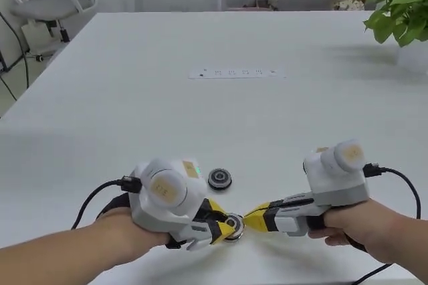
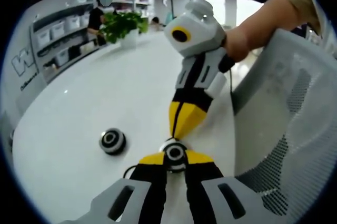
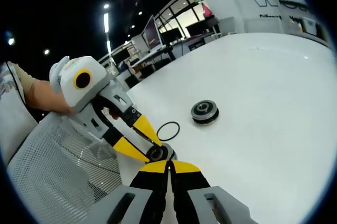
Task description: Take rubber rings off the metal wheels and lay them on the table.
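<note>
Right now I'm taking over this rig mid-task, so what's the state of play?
Left gripper: shut on a metal wheel, held low over the table.
Right gripper: jaws together, tips at that wheel; whether they pinch its ring is unclear.
Done: one rubber ring lies loose on the table.
Left: second wheel sits on the table, ring apparently on.

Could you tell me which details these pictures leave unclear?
- Held wheel: what sits on its rim is too small to tell, left gripper view; the left gripper covers it in the head view.
- Right gripper: whether its shut tips pinch anything, hidden by its own jaws, right gripper view.
</note>
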A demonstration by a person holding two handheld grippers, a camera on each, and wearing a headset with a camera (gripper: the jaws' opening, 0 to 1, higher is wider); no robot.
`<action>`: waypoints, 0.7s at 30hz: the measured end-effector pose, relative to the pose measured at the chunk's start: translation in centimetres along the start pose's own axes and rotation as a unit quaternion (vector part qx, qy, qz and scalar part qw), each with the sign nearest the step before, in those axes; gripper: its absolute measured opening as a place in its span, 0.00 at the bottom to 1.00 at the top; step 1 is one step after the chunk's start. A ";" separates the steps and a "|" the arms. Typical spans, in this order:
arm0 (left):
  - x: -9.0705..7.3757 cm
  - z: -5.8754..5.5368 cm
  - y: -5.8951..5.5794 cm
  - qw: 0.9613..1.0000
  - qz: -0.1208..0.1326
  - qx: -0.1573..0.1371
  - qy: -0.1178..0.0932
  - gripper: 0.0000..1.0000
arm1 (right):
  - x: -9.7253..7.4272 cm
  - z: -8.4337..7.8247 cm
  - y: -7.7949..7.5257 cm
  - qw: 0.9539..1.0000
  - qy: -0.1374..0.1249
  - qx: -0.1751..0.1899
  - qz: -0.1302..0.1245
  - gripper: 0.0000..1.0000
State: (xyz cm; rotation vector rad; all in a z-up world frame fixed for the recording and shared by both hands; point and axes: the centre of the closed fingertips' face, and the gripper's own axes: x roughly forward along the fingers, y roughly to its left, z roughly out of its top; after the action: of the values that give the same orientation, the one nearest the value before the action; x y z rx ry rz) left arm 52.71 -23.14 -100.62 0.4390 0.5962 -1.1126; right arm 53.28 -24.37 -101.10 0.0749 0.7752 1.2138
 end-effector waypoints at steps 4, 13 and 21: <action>0.0 0.0 0.0 1.000 0.001 -0.002 0.001 0.12 | 0.0 0.1 0.3 1.000 -0.005 0.005 0.004 0.00; 0.1 0.0 0.0 1.000 0.006 -0.005 0.005 0.12 | 0.0 0.3 0.8 1.000 -0.003 -0.002 0.009 0.00; 0.1 0.0 -0.1 1.000 0.004 -0.005 0.005 0.12 | 0.3 0.2 1.3 1.000 0.004 -0.013 0.018 0.00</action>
State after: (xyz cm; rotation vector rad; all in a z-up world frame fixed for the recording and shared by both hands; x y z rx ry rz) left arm 52.63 -23.26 -100.69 0.4377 0.6082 -1.1000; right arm 52.34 -23.54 -100.48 0.0630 0.7666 1.2595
